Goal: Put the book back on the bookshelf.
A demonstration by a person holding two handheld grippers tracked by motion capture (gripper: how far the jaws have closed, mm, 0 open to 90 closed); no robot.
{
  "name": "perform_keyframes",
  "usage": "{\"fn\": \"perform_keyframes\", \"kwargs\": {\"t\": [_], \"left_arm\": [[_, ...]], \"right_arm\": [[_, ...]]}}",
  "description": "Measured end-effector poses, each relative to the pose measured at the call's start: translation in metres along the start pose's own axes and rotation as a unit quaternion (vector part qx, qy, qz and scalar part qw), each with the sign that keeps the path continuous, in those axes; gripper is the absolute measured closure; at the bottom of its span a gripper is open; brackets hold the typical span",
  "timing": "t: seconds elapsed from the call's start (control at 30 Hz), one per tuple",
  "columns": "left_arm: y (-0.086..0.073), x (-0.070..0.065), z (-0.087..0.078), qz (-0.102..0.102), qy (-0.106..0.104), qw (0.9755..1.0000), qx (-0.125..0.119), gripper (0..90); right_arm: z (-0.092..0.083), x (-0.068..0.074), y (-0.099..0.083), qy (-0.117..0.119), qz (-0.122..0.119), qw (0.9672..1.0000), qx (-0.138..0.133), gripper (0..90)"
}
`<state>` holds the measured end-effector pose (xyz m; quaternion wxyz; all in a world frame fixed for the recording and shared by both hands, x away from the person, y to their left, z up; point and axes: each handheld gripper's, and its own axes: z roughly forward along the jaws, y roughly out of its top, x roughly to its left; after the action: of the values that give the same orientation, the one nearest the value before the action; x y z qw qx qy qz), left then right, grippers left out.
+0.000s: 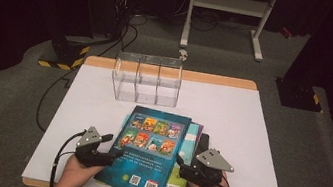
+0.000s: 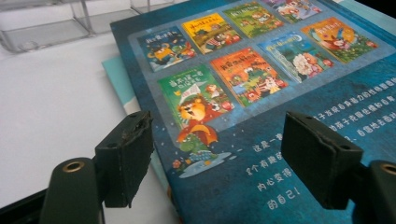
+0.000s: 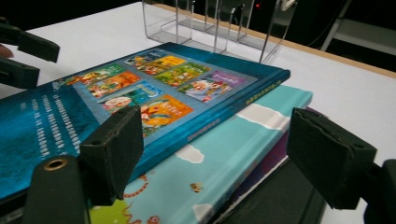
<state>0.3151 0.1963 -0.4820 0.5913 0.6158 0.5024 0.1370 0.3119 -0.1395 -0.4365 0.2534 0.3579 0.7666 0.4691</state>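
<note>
Left gripper view: blue book (image 2: 261, 140) between open fingers (image 2: 125, 156)

My high camera sits above the near edge of the desk (image 1: 233, 109), facing forward and down, far enough back to take in all 4 edges plus the floor beyond. The left gripper view rides low over the desk by the near-left part, looking close across the dark blue book (image 2: 280, 140) toward the clear divider box (image 2: 46, 23) at the far edge. The right gripper view looks from the near-right, just as close and low. All 3 views share that blue book (image 1: 147, 151) and the box (image 3: 210, 23).
</note>
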Motion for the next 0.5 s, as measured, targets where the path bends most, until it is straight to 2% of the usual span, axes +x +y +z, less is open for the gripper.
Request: {"fn": "perform_keyframes", "kwargs": {"t": [0.23,0.4,0.5], "left_arm": [[-0.0036,0.0010,0.0044,-0.002,0.004,0.9998,0.021,21.9],[-0.0029,0.0059,0.0048,-0.023,0.004,0.9993,0.028,21.0],[-0.0047,0.0070,0.0074,-0.035,0.001,0.9984,0.045,21.5]], "right_arm": [[0.0005,0.0033,0.0000,0.015,-0.004,0.9999,0.005,19.3],[0.0002,0.0012,-0.0009,0.017,0.001,0.9998,0.007,19.0],[0.0010,0.0019,-0.0013,0.020,0.000,0.9997,0.010,19.0]]}}
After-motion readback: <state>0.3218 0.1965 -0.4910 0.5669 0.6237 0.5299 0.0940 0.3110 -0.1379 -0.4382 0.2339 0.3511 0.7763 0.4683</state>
